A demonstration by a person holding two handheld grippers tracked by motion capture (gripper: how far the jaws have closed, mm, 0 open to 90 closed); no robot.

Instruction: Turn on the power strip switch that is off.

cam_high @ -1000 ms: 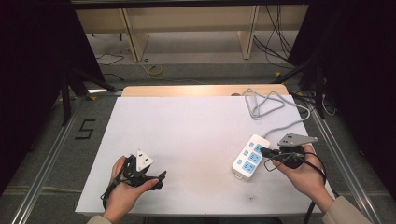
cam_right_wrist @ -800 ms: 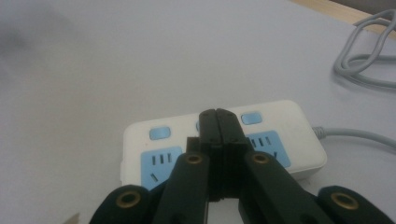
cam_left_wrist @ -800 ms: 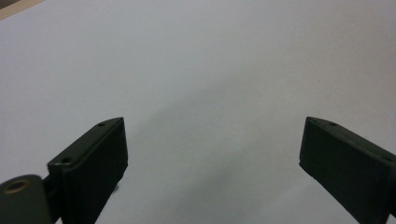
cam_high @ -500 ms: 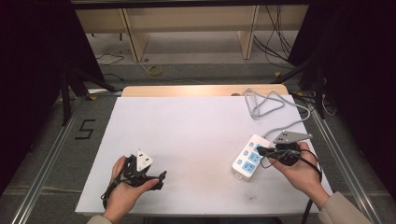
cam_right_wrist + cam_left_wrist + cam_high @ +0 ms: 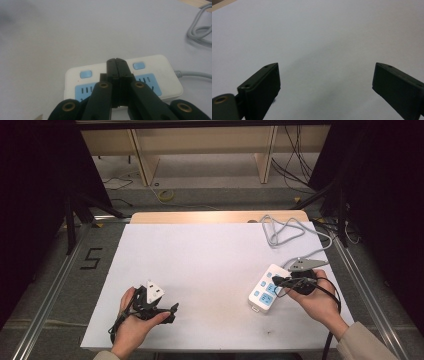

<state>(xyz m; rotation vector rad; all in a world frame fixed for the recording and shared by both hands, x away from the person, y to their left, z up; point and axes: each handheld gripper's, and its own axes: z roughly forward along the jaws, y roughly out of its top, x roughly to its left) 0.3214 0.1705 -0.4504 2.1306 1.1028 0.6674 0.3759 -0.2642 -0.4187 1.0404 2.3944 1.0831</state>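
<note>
Working across the white desk (image 5: 210, 260), we find the power strip (image 5: 265, 288) near its right edge, grey cord (image 5: 282, 230) trailing toward the far-right corner. Our right gripper (image 5: 116, 62) hovers clenched over the strip, probably to press a switch; the left gripper (image 5: 325, 82) waits released.

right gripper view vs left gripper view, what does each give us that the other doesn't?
Right gripper view: the white power strip with blue switches and outlets, its grey cable looping at the upper right, and the right gripper with its jaws shut together above the strip, nothing between them.

Left gripper view: the left gripper with jaws wide apart and nothing between them, over bare surface.

Both: the white table cover as background, and a sliver of tan table edge at a top corner.
</note>
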